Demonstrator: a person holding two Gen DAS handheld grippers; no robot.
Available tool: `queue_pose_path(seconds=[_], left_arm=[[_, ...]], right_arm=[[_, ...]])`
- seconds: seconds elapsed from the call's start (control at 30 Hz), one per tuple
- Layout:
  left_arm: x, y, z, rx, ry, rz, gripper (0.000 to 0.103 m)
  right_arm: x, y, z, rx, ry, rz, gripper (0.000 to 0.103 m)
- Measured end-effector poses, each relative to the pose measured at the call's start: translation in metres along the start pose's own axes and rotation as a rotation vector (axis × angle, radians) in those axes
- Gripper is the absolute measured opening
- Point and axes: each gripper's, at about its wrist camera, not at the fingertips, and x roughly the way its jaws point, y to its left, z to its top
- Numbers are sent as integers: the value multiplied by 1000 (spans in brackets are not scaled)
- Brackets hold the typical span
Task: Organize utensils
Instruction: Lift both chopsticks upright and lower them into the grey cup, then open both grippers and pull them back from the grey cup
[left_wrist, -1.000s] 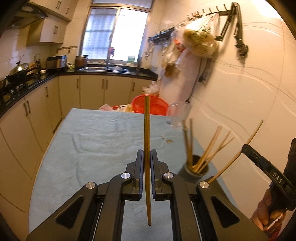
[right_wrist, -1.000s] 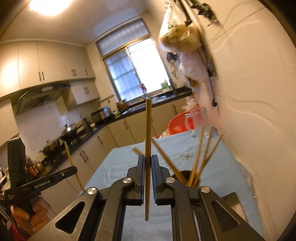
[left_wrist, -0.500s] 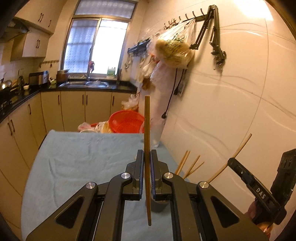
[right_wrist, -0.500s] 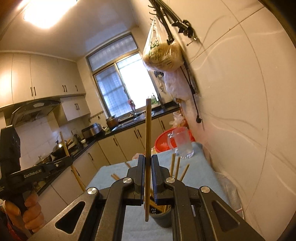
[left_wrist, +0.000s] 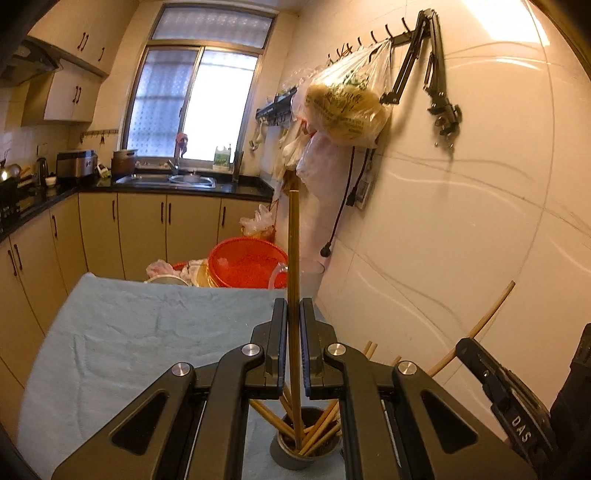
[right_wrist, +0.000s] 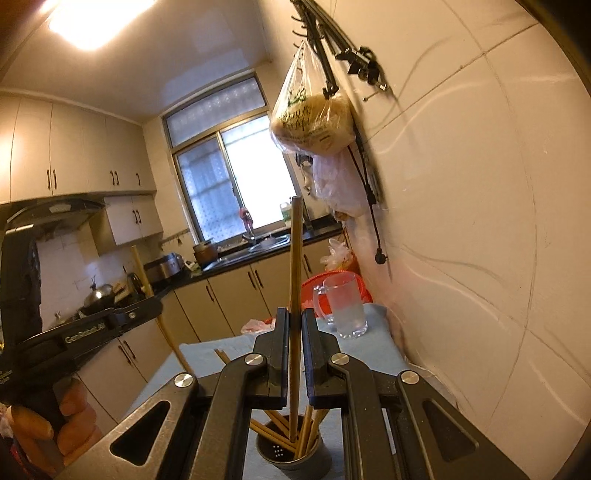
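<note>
- Blue-clothed counter (left_wrist: 122, 332) stretches ahead.
- Left gripper (left_wrist: 293, 350) clamped on one upright chopstick (left_wrist: 294, 258).
- Right gripper (right_wrist: 294, 354) pinching another chopstick (right_wrist: 294, 266).
- Both sticks' lower ends hang over the chopstick holder (right_wrist: 295, 458).

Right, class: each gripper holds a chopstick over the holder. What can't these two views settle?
- Left wrist view: holder base, cut by the frame edge; its rim sits behind the gripper's frame.
- Right wrist view: loose chopsticks on the cloth, mostly behind the right gripper.
- Both: chopstick count inside, overlapping.
</note>
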Motion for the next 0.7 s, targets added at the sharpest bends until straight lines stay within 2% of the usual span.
queue_pose_path(seconds=[0.33, 0.7], left_arm=[[33, 3, -26, 7, 24, 22, 6], [43, 9, -42, -9, 76, 33, 6]], right_arm=[[37, 3, -26, -52, 75, -11, 8], [50, 5, -45, -86, 148, -25, 8]])
